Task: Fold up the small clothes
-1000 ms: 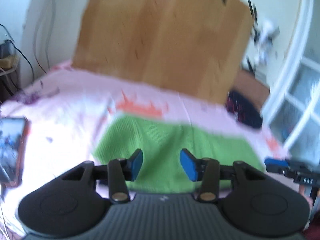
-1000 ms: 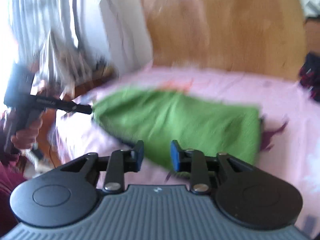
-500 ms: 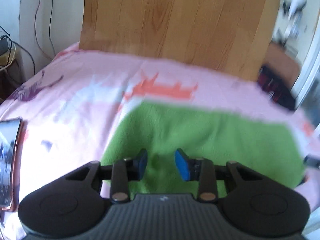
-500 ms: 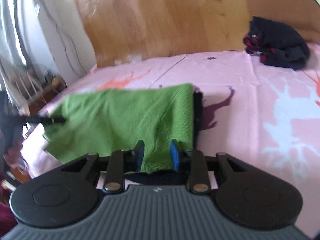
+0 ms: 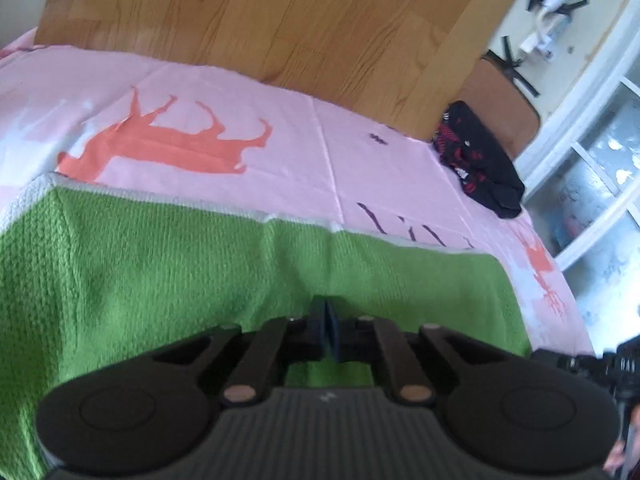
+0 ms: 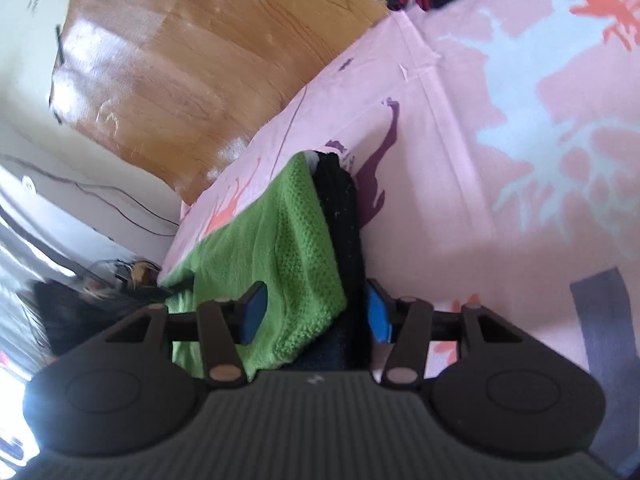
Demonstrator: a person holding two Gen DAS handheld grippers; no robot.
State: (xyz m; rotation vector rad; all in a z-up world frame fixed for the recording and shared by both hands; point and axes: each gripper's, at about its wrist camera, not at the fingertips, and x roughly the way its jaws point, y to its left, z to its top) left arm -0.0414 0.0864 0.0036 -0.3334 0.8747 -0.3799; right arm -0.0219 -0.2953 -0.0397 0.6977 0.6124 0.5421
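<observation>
A bed covered by a pink sheet (image 5: 360, 152) printed with animal silhouettes is backed by a wooden headboard (image 5: 280, 20). Compared with a second earlier, the green knitted garment (image 5: 160, 272) is seen much closer by the left wrist camera, filling the lower half of that view, and the phone at the sheet's left edge is no longer in view. The left gripper (image 5: 329, 330) has just been closing; its blue pads are now pressed together at the garment's near edge, though whether cloth is pinched cannot be told. The right gripper (image 6: 316, 314) has been rolled and its jaws have just been opening; the garment's corner (image 6: 296, 264) and a dark layer beneath it lie loosely between them. One green garment, one dark red-patterned bundle (image 5: 476, 160) at the far right corner, and two grippers are counted.
</observation>
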